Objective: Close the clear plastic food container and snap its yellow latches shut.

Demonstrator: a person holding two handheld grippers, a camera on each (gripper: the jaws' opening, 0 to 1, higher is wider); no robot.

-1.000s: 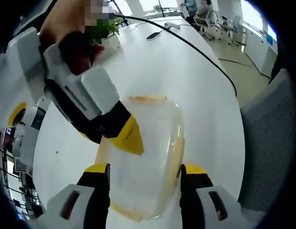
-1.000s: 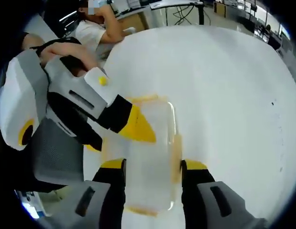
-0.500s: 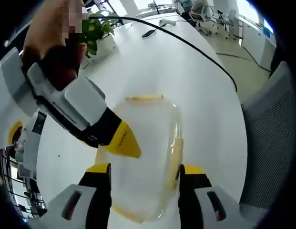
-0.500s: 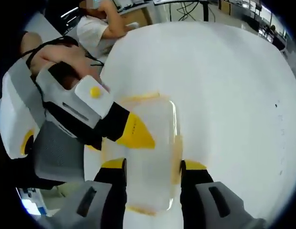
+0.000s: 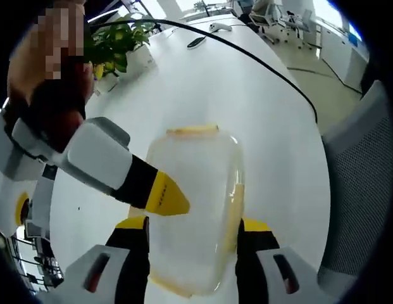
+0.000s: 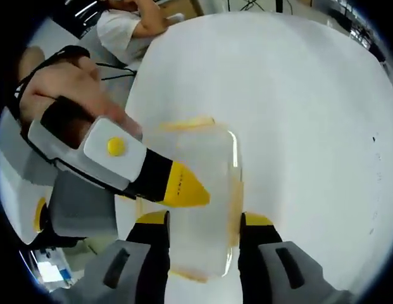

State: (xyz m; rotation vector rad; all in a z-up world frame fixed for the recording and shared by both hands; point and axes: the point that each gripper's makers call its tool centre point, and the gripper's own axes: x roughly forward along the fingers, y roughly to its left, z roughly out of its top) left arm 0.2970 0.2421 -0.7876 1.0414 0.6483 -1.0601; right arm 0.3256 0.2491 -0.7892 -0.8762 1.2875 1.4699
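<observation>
The clear plastic container (image 5: 195, 190) lies on the white table (image 5: 215, 82) with its lid on. Yellow latches show at its far end (image 5: 192, 130) and right side (image 5: 234, 204). My left gripper (image 5: 191, 224) is open, its yellow-tipped jaws standing either side of the container's near end. The right gripper's yellow tip (image 5: 166, 195) rests on the lid's left part. In the right gripper view the same container (image 6: 199, 190) sits between the open jaws of my right gripper (image 6: 202, 220). There the left gripper's tip (image 6: 183, 187) lies on the lid. Whether any jaw squeezes the container's sides I cannot tell.
A potted plant (image 5: 114, 44) stands at the table's far left and a black cable (image 5: 259, 60) crosses the far side. A grey mesh chair (image 5: 364, 190) is at the table's right edge. A person in a white shirt (image 6: 130, 31) sits beyond the table.
In each view the other gripper's body has swung lower and flatter while its yellow tip stays on the lid. The container has not moved.
</observation>
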